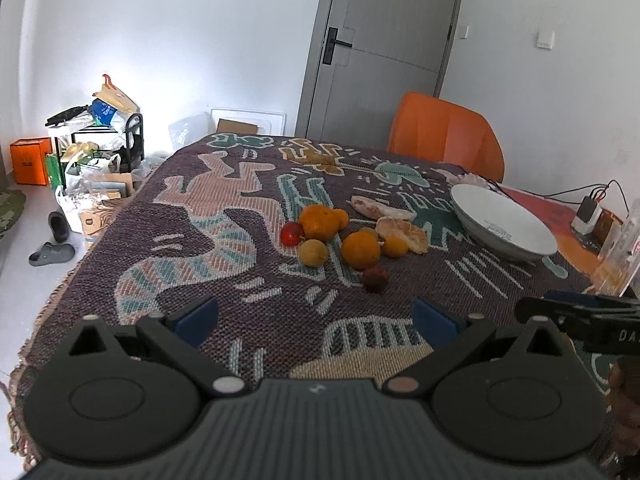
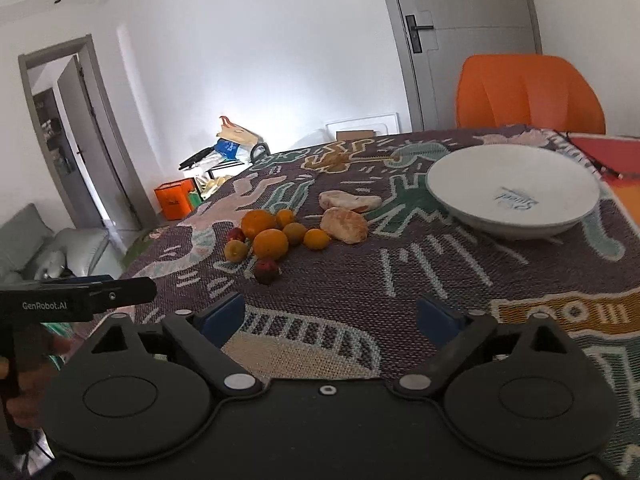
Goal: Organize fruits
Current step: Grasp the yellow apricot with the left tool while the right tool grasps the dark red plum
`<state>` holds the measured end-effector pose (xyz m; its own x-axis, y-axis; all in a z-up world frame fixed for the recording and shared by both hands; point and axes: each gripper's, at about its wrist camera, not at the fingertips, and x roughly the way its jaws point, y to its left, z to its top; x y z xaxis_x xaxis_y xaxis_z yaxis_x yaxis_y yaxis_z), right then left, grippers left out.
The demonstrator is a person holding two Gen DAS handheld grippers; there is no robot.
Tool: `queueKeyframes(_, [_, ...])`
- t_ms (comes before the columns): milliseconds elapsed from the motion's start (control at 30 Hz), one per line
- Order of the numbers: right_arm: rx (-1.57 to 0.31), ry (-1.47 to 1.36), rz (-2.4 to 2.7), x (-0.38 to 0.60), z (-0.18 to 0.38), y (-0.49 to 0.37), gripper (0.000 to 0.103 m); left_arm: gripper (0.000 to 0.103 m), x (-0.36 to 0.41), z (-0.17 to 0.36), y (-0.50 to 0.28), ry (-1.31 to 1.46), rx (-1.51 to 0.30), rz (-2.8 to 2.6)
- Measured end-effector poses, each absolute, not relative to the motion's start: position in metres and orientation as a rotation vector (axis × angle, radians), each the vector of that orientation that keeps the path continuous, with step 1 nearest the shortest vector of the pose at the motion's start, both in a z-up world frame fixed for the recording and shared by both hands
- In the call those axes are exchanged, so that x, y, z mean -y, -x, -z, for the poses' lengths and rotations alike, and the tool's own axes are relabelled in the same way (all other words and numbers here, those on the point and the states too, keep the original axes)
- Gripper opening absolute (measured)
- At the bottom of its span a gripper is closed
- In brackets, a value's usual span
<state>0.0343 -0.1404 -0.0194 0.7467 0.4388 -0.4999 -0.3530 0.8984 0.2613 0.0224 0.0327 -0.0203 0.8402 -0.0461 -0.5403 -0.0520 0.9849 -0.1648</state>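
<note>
A cluster of fruit lies on the patterned tablecloth (image 1: 224, 264): two large oranges (image 1: 318, 222) (image 1: 361, 250), several small yellow-orange fruits (image 1: 314, 253), a red fruit (image 1: 292, 234), a dark red fruit (image 1: 375, 279) nearest me, and pale peel pieces (image 1: 402, 232). In the right wrist view the same oranges (image 2: 271, 243), dark red fruit (image 2: 266, 271) and peel (image 2: 344, 224) lie left of a white bowl (image 2: 516, 222). My left gripper (image 1: 316, 318) stands open and empty, short of the fruit. My right gripper (image 2: 332, 316) is also open with nothing between its fingers.
The white bowl (image 1: 536, 248) sits right of the fruit. An orange chair (image 1: 444, 136) stands behind the table. A charger with cables (image 1: 588, 216) lies at the far right. Bags, a rack and slippers (image 1: 52, 254) crowd the floor at left. A grey door (image 1: 384, 40) is shut.
</note>
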Motion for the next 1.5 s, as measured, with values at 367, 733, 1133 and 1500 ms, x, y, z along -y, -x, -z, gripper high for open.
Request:
queueKeyframes(367, [-0.62,-0.124,-0.504,0.115,0.026,-0.061,0.087,0.095,-0.046,0.031,-0.04,0.195,-0.583,-0.05])
queueKeyframes(733, [-0.674,-0.128,-0.563,0.086,0.039,-0.097,0.069,0.068,-0.06,0.042,-0.058,0.251,-0.591,-0.062])
queueKeyframes(1133, [-0.716,-0.123,-0.599,0.059,0.05,-0.123,0.047,0.055,-0.076,0.049,-0.069,0.284,-0.598,-0.067])
queueKeyframes(1500, [-0.725,-0.154,-0.589,0.063,0.051,-0.131,0.023,0.045,-0.075,0.049,-0.088,0.285,-0.612,-0.044])
